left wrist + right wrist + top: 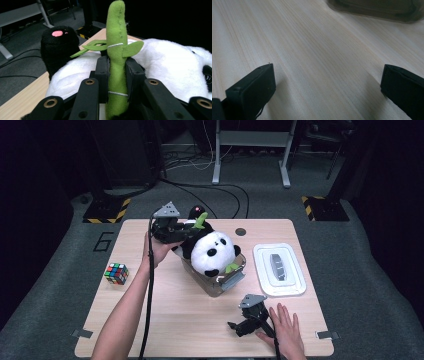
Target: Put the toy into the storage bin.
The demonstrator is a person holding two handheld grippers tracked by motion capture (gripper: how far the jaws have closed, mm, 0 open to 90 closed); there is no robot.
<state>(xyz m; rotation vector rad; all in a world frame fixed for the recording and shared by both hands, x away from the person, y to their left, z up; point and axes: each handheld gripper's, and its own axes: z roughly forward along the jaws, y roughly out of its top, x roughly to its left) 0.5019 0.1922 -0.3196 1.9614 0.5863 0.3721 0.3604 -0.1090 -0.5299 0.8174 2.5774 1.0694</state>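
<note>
The panda plush [212, 251] lies across the clear container [235, 280]; left gripper [117, 75] fingers clench its upright green bamboo stalk [115, 37], while the right gripper [239, 326] rests released on the surface [175, 320].

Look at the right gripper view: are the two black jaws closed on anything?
No, the right gripper has its jaws spread wide apart over the bare light wooden table, with nothing between them.

My claws: two, left claw [186, 231] and right claw [235, 326]
Toy panda [212, 252]: one
Green bamboo stick [116, 57]: one
Clear box [226, 281]: one
White lid [278, 269]: one
Colour cube [116, 273]: one
Worktop [185, 320]: one
</note>
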